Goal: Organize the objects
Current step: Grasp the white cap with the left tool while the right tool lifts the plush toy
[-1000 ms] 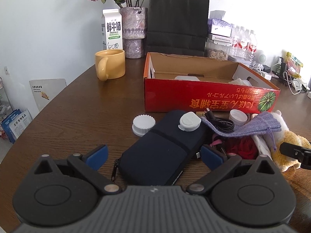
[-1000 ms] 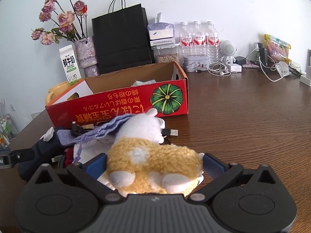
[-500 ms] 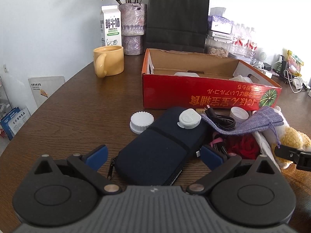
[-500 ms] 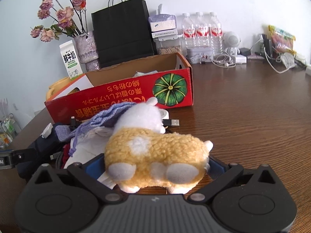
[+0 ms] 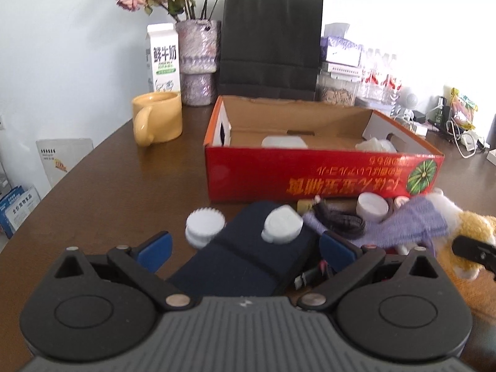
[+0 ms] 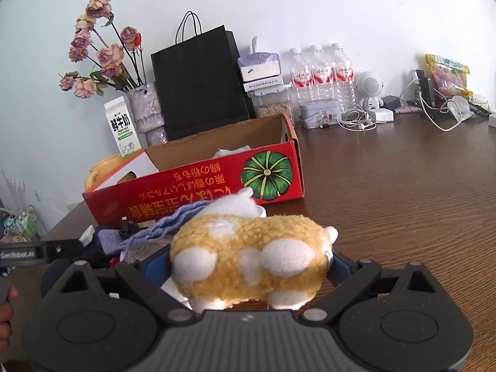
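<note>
Since a second ago, the right gripper (image 6: 248,266) has been closing its jaws on the fluffy yellow-and-white toy animal (image 6: 248,260), low in the middle, likely to lift it into the red cardboard box (image 6: 192,192) behind. Left gripper (image 5: 245,248) waits apart.

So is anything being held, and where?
The right gripper has just been closing on the toy, pads against its sides. The left gripper holds nothing.
</note>
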